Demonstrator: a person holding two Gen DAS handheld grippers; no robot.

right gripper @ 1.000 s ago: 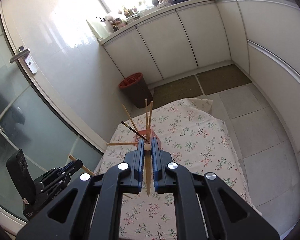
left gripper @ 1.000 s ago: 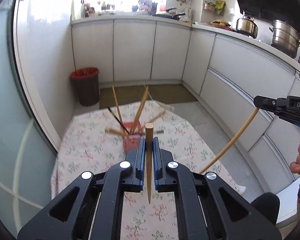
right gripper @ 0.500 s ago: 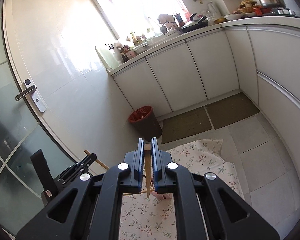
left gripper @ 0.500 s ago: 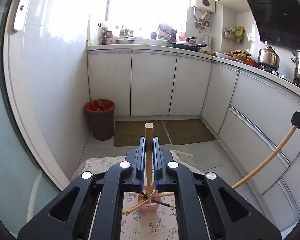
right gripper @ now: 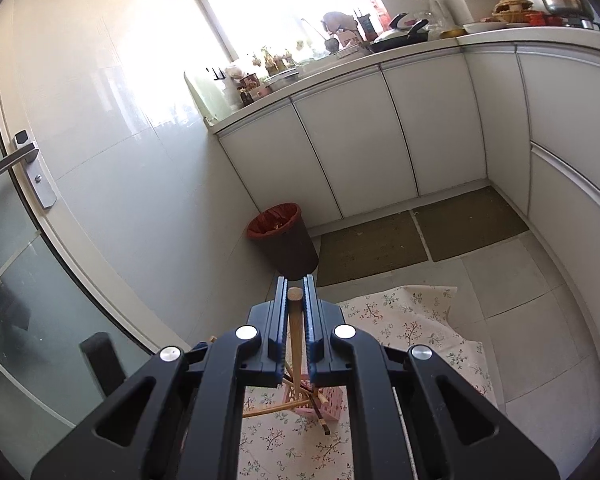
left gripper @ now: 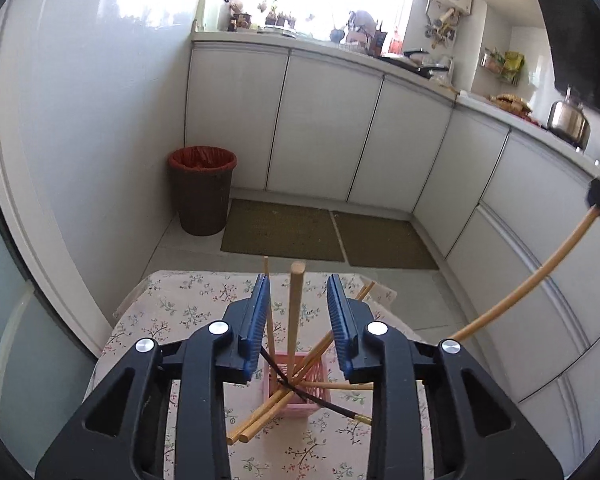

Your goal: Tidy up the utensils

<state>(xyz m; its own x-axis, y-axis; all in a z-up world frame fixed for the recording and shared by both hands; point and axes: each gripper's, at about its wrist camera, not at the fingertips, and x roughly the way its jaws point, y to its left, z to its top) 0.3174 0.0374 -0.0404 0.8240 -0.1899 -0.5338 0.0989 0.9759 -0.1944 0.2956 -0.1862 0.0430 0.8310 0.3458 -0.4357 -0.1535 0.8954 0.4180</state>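
White kitchen, floral tablecloth (left gripper: pixel 172 312); left tool (left gripper: pixel 298 316) apart, right tool (right gripper: pixel 296 312) clamped on chopstick (right gripper: pixel 295 336).

The tablecloth (left gripper: pixel 188 312) is cream with a small floral print of green sprigs and pinkish blossoms. On it, the slotted utensil holder (left gripper: pixel 289 396) is pale pink. The chopsticks (left gripper: pixel 296 312) are light tan wood, save one black chopstick (left gripper: pixel 324 402) tipped in gold. The waste bin (left gripper: pixel 202 192) is dark brown with a red-orange liner. The floor mats (left gripper: pixel 284 230) are olive-brown. The cabinets (left gripper: pixel 324 128) are plain white. Both grippers are black with blue pads (left gripper: pixel 256 320).
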